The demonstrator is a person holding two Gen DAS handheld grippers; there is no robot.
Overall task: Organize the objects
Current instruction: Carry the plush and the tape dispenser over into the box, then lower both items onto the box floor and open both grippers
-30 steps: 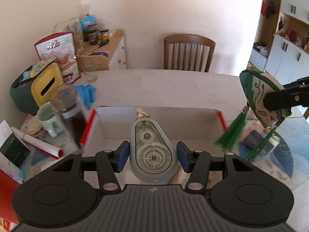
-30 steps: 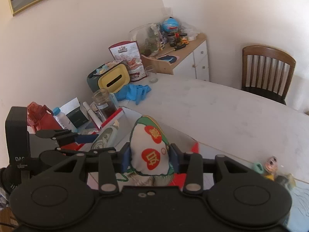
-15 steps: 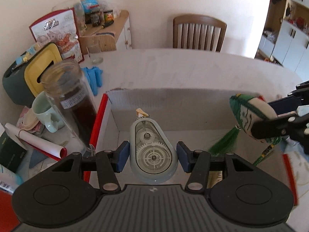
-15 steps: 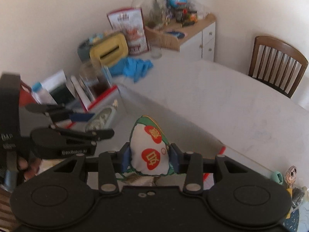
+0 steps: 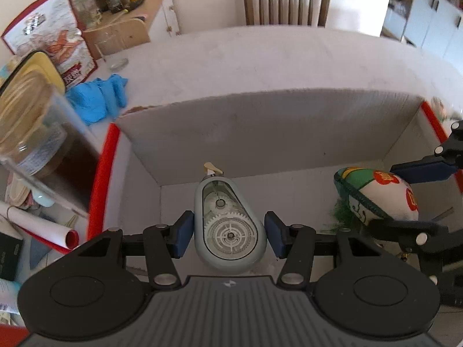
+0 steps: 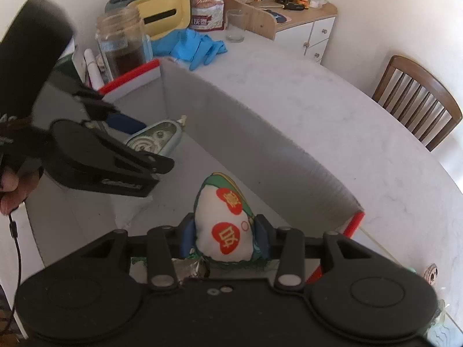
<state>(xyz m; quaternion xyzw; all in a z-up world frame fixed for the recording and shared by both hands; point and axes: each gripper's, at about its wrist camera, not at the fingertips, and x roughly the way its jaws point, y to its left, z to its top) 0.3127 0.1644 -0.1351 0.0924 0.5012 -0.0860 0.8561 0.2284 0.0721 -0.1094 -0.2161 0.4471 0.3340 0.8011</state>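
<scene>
An open cardboard box with red-edged flaps stands on the pale table. My left gripper is shut on a grey-blue tape dispenser with clear gear windows, held low inside the box near its left wall. In the right wrist view the same dispenser shows in the left gripper. My right gripper is shut on a stuffed white sachet with red hearts and green trim, also down inside the box. In the left wrist view the sachet sits at the right in the right gripper, its green tassel below.
A glass jar of dark contents stands just outside the box's left flap. Blue gloves, a yellow-lidded bin, a snack bag and a drinking glass lie beyond. A wooden chair stands at the table's far side.
Both grippers have sunk from above the box rim down into it, each still carrying its object. The box walls now fill more of both views.
</scene>
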